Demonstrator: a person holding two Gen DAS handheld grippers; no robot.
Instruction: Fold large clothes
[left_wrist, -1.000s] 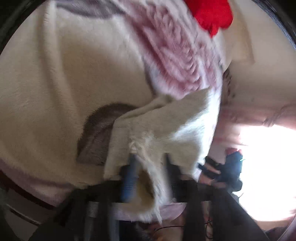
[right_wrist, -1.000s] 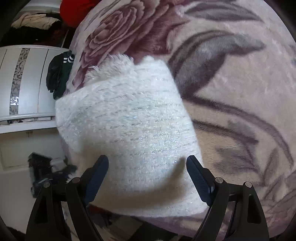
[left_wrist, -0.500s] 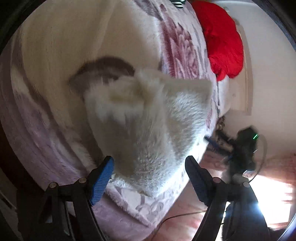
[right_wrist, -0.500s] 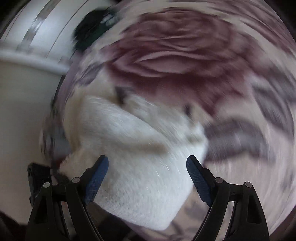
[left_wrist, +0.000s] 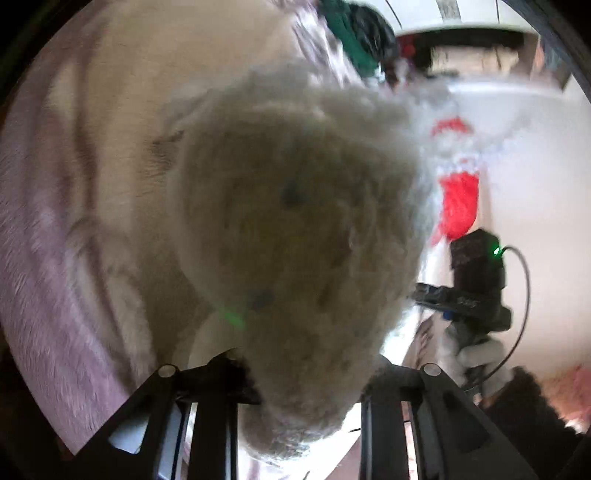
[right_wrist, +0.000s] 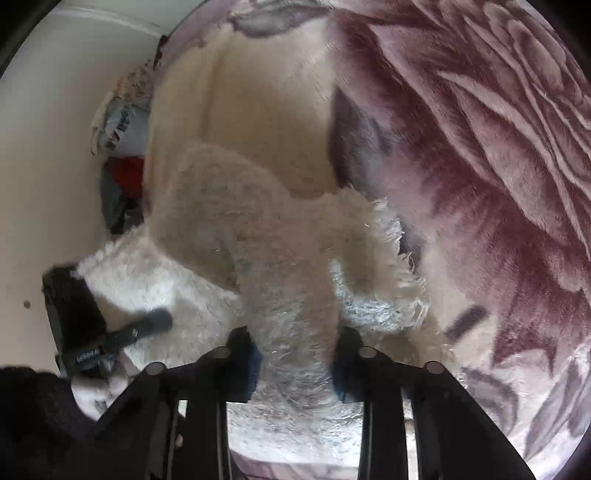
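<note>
- The fluffy white sweater (right_wrist: 258, 229) lies bunched up on the bed blanket (right_wrist: 498, 147), which has big dark pink flowers on it.
- The right gripper (right_wrist: 295, 363) has its jaws squeezed onto a thick fold of the sweater. The fold fills the gap between the blue pads (right_wrist: 253, 363).
- The left gripper (left_wrist: 306, 376) has a big lump of the same sweater (left_wrist: 295, 229) between its jaws. The fluff hides the tips, so I cannot tell if they are pinching it or just around it.
- That lump hangs right in front of the left camera and blocks most of the view.
- From the right camera, the left gripper (right_wrist: 110, 336) shows at the sweater's left edge, off the side of the bed.
- From the left camera, the right gripper (left_wrist: 476, 291) shows to the right, with a small green light and a black cable.
- A red cloth (left_wrist: 458, 206) is behind it, by the white wall (left_wrist: 535, 184).
- A dark green thing (left_wrist: 354, 40) lies at the far end of the bed.
- I see no boxes or baskets.
- A pile of clothes (right_wrist: 122, 155) sits between the bed and the wall.
</note>
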